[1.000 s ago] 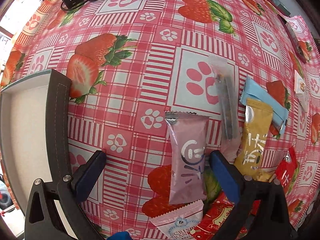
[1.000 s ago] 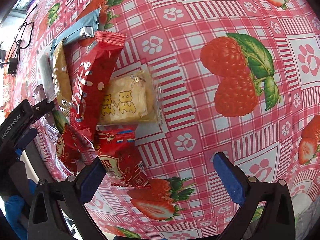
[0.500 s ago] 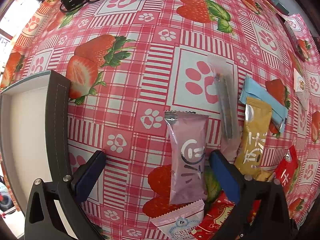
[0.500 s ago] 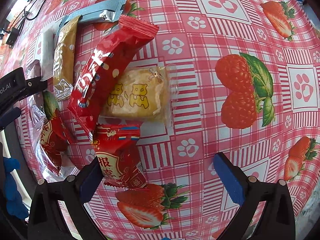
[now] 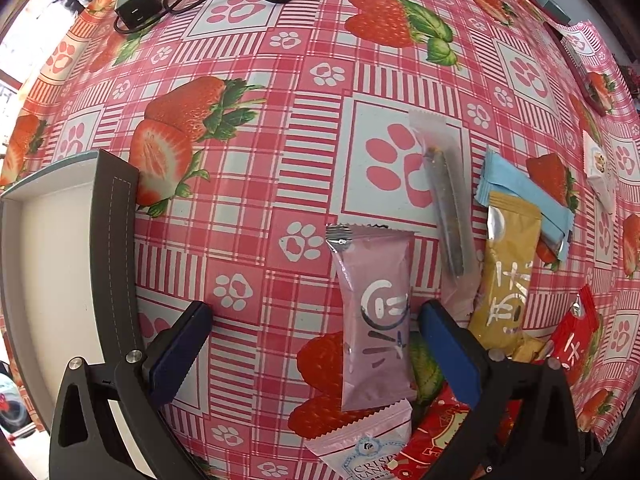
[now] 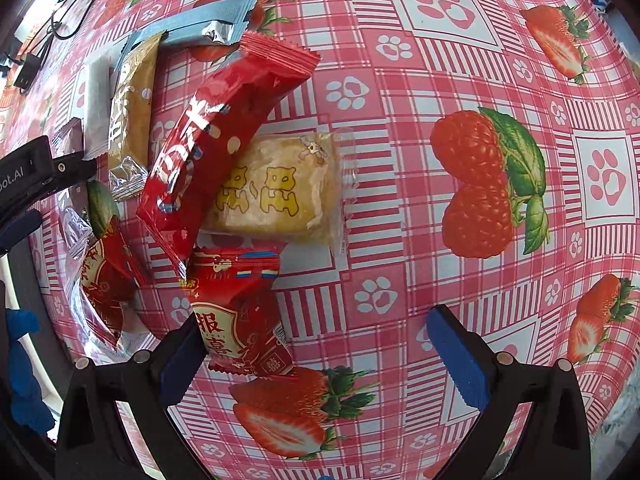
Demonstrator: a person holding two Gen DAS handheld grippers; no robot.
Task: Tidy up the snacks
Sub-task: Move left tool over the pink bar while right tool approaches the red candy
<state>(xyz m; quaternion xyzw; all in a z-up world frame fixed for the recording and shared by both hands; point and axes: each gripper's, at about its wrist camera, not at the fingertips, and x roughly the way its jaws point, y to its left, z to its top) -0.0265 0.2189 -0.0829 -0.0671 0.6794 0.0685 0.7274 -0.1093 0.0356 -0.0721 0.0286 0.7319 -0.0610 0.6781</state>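
My left gripper is open and empty above the strawberry tablecloth. A pink snack packet lies between its fingers, close to the right finger. Beside it lie a clear stick packet, a gold packet, a blue packet and a red packet. A dark-rimmed white tray sits at the left. My right gripper is open and empty. A long red packet lies over a yellow pastry packet. A small red packet touches the left finger.
A black charger with coiled cable lies at the far left of the table. A pale pink packet and another red packet lie near the camera. A white packet lies at the right. The left gripper's body shows in the right wrist view.
My right gripper has moved back and to the left, bringing the snack pile more to centre. The left gripper has barely moved. Both stay open.
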